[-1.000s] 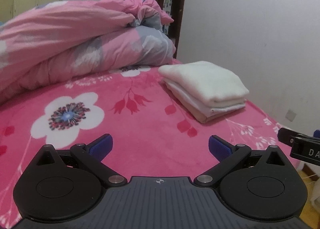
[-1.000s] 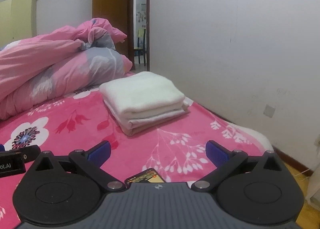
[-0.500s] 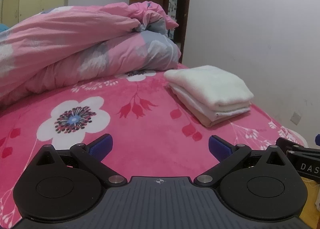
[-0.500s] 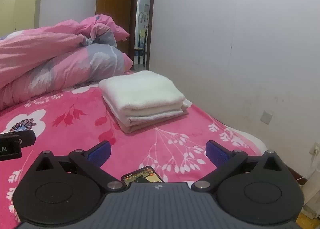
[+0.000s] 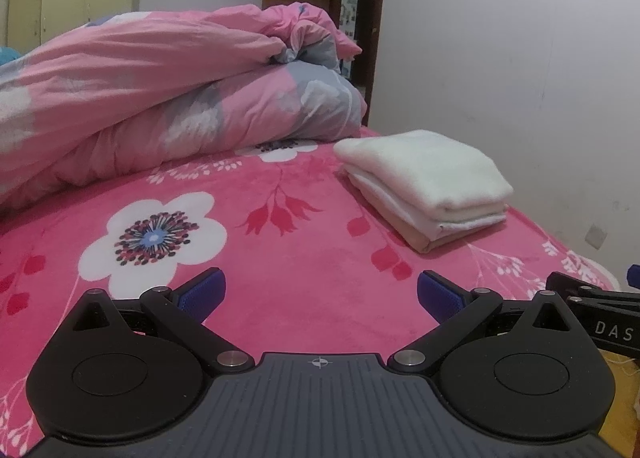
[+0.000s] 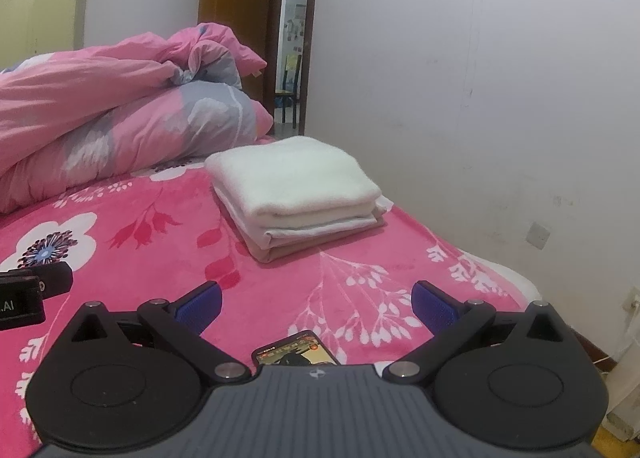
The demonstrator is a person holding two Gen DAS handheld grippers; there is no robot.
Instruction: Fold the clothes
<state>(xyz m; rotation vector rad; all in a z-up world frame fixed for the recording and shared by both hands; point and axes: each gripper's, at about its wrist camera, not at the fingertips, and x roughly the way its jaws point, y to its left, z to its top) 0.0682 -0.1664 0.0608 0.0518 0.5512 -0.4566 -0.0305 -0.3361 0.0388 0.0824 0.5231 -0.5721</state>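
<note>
now both grippers, left gripper (image 5: 320, 294) and right gripper (image 6: 316, 302), gape empty; folded stack (image 6: 296, 194) sits near bed's (image 5: 304, 258) right edge, so leave it square, don't nudge.

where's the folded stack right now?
The folded stack lies on the pink floral blanket near the bed's wall-side edge, just in front of the bunched pink duvet. It is centre in the right wrist view, right of centre in the left wrist view.

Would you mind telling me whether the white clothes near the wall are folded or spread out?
Folded: the white clothes lie as a neat stack of flat layers on the pink bedspread, edges aligned, with neither gripper touching them.
</note>
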